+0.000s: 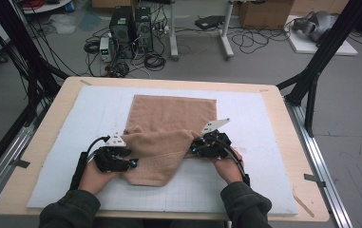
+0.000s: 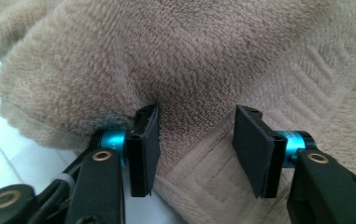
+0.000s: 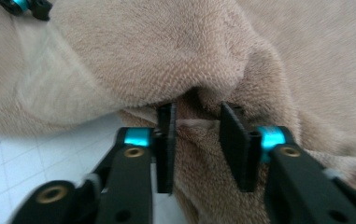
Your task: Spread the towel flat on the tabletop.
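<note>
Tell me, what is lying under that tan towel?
The tan towel lies on a pale gridded mat that covers the wooden table. Whether anything sits beneath its bunched near edge cannot be seen; the cloth covers it.

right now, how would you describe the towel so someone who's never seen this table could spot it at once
On the wooden table lies a pale gridded mat, and the tan terry towel sits at the middle of it. Its far half lies flat, its near edge is bunched between the left gripper and the right gripper. It is the one soft brown thing on the mat.
</note>
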The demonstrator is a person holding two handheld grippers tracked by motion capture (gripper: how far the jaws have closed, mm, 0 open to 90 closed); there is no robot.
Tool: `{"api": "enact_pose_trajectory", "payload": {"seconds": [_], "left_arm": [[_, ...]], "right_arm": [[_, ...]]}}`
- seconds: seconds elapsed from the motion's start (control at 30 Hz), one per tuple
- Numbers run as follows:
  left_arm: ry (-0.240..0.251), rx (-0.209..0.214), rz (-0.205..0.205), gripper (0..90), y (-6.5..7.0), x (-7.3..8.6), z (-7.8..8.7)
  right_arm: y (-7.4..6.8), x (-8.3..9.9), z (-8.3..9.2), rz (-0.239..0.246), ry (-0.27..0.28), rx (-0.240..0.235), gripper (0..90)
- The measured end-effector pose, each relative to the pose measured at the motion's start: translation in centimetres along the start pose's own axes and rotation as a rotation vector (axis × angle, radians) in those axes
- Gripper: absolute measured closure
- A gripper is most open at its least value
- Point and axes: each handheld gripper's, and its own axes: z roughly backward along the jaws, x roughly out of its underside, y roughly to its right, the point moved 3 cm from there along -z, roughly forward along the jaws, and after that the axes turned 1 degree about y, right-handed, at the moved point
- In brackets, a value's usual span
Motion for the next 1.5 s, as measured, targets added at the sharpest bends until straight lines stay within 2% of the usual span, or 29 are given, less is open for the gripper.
{"api": "enact_pose_trajectory", "payload": {"seconds": [0.07, 0.1, 0.13, 0.17, 0.2, 0.3, 0.57, 0.73, 0.8, 0.87, 1.03, 1.1, 1.13, 1.2, 1.27, 1.37, 1.4, 1.43, 1.5], "left_arm": [[0.009, -0.006, 0.006, 59.1, -0.1, 0.0, 0.0], [0.009, -0.005, 0.005, 68.5, -0.2, 0.0, 0.1], [0.009, 0.0, 0.016, 70.8, -0.4, 0.0, 0.1], [0.011, -0.012, 0.008, 76.4, -0.4, 0.0, 0.2], [0.013, -0.006, 0.006, 83.0, -0.4, 0.1, 0.2], [0.015, -0.004, 0.006, 85.7, -0.4, 0.1, 0.4], [0.025, 0.003, 0.019, 86.1, -0.4, 0.2, 0.9], [0.049, 0.015, 0.026, 86.5, -0.5, 0.4, 1.8], [0.056, 0.014, 0.029, 86.5, -0.5, 0.5, 2.2], [0.069, 0.013, 0.036, 86.5, -0.5, 0.4, 2.5], [0.092, 0.023, 0.045, 85.3, -0.3, 0.2, 3.1], [0.092, 0.049, 0.044, 76.6, 0.0, 0.2, 3.1], [0.093, 0.062, 0.041, 69.9, 0.1, 0.3, 3.1], [0.091, 0.075, 0.023, 62.8, 0.5, 0.3, 2.9], [0.062, 0.078, 0.02, 58.3, 0.6, 0.4, 2.5], [0.006, 0.059, 0.006, 59.0, 0.5, 0.8, 1.4], [-0.002, 0.055, -0.006, 61.5, 0.6, 1.0, 1.0], [0.017, 0.042, -0.017, 63.6, 0.7, 1.0, 1.0], [0.016, 0.041, -0.009, 67.3, 0.6, 1.0, 0.9]], "right_arm": [[0.2, 0.2, -0.5, -0.006, -0.01, -0.007, 77.9], [0.2, 0.2, -0.6, -0.002, -0.016, -0.009, 82.5], [0.3, 0.2, -0.6, 0.0, -0.016, -0.013, 85.6], [0.2, 0.2, -0.5, 0.002, -0.016, -0.018, 88.0], [0.2, 0.2, -0.3, 0.012, -0.016, -0.02, 88.8], [-0.1, 0.2, 0.4, 0.035, -0.004, -0.024, 89.3], [-1.7, 0.7, 3.7, 0.065, 0.057, -0.04, 89.5], [-3.1, 2.0, 5.4, 0.09, 0.063, -0.047, 89.5], [-3.4, 2.7, 6.2, 0.083, 0.068, -0.041, 89.6], [-3.2, 3.7, 6.8, 0.072, 0.059, -0.021, 89.6], [-1.0, 5.4, 8.1, 0.022, 0.041, 0.04, 89.7], [-0.4, 5.7, 8.4, 0.002, 0.034, 0.052, 88.7], [-0.4, 5.7, 8.6, -0.01, 0.048, 0.044, 85.0], [-0.8, 5.3, 9.1, -0.007, 0.094, 0.044, 79.0], [-1.7, 4.8, 8.9, 0.017, 0.122, 0.018, 72.3], [-3.0, 4.3, 7.3, 0.052, 0.103, -0.012, 68.3], [-3.3, 4.3, 6.5, 0.059, 0.093, -0.013, 66.5], [-3.5, 4.3, 5.8, 0.063, 0.077, -0.013, 66.1], [-3.8, 4.5, 4.2, 0.062, 0.048, -0.002, 64.8]]}}
